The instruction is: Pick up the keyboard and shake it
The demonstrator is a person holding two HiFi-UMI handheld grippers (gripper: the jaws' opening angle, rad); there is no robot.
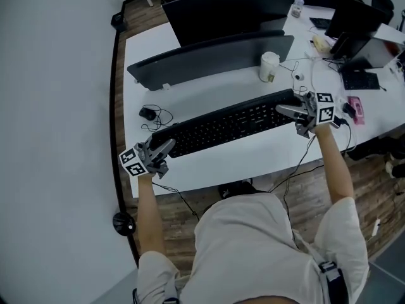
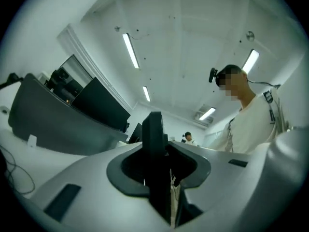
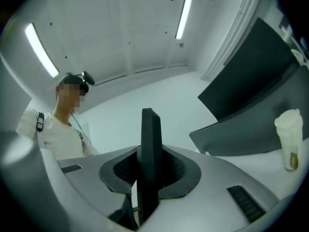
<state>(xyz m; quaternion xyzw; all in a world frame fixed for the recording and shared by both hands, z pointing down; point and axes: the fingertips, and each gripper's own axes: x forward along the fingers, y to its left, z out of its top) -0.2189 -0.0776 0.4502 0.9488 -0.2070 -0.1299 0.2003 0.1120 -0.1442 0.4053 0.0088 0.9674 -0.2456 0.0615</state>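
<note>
Keyboard is black and full length, and I have it clamped at both short ends over the near part of the white table. Its long axis runs roughly along the table's near edge. The left end sits toward the near left corner and the right end lies further in from that edge, so it slants across the table. The key side faces up and toward me in the head view. In both gripper views the end of the keyboard shows as a thin dark upright slab, so it is rolled up onto its long edge, or close to that. I cannot tell whether its lower edge touches the table.

My left gripper has its jaws closed narrowly on the keyboard's left end, with the pads pressing on both faces. My right gripper holds the right end the same way, jaws narrow and tight on the slab. Both grippers point inward along the keyboard's length, toward each other.

Behind the keyboard, toward the far edge, stands a dark curved monitor. A pale cup stands just beside its right end. A small black mouse with a loose cable lies near the left edge.
</note>
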